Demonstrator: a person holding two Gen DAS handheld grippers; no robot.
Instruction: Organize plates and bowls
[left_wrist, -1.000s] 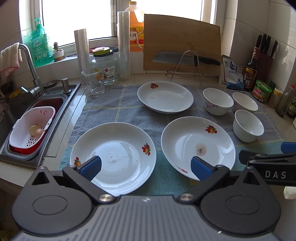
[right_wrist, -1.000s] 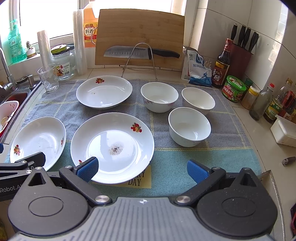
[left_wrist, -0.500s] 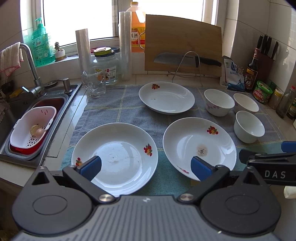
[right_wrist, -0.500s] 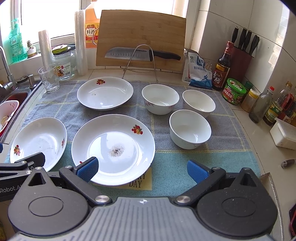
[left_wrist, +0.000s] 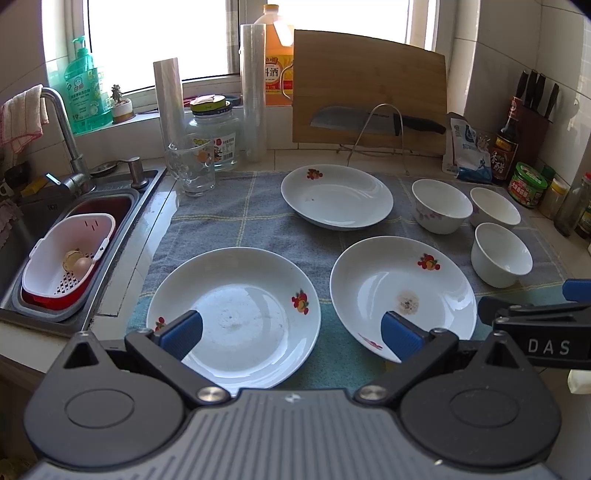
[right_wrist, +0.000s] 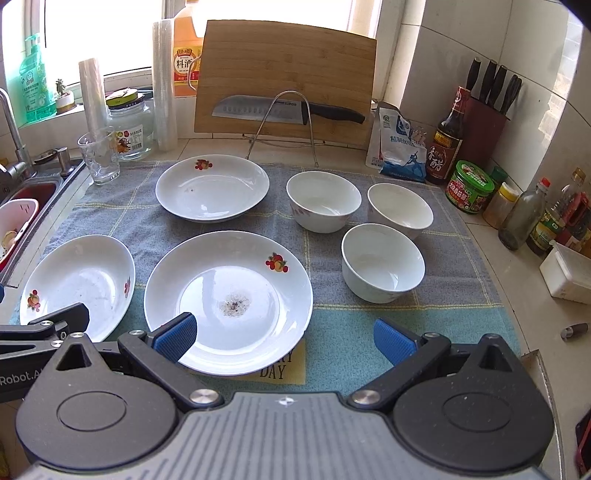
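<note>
Sunlit kitchen counter under a window, covered by a checked grey and teal towel (right_wrist: 469, 325), with a sink (left_wrist: 147, 206) off to the left and a cutting board (right_wrist: 284, 74) propped against the back wall. On the towel, three fruit-patterned plates and three white bowls, all apart and unstacked: left plate (left_wrist: 233, 318) and middle plate (left_wrist: 402, 295) in the near row, far plate (left_wrist: 337, 195) behind them, bowls clustered at the right, namely back bowl (right_wrist: 324, 206), corner bowl (right_wrist: 400, 210) and near bowl (right_wrist: 382, 261). Left gripper (left_wrist: 291, 334) spread wide and empty, hovering just short of the near edge of the towel, aimed into the gap between left plate and middle plate, with one blue pad over each rim in the view. Right gripper (right_wrist: 283, 338) likewise parted and holding nothing, its left pad over the near rim of the middle plate, its right pad over bare towel below the near bowl. Probably the deciding relation: left plate straight ahead of the left gripper and nearest to it, bowls ahead and right of the right gripper. Plates round, so no long axis to line up with; near rim the likely way in. Against half a second ago, dishes in the same places, both views shifted only slightly, jaws spread just as wide.
</note>
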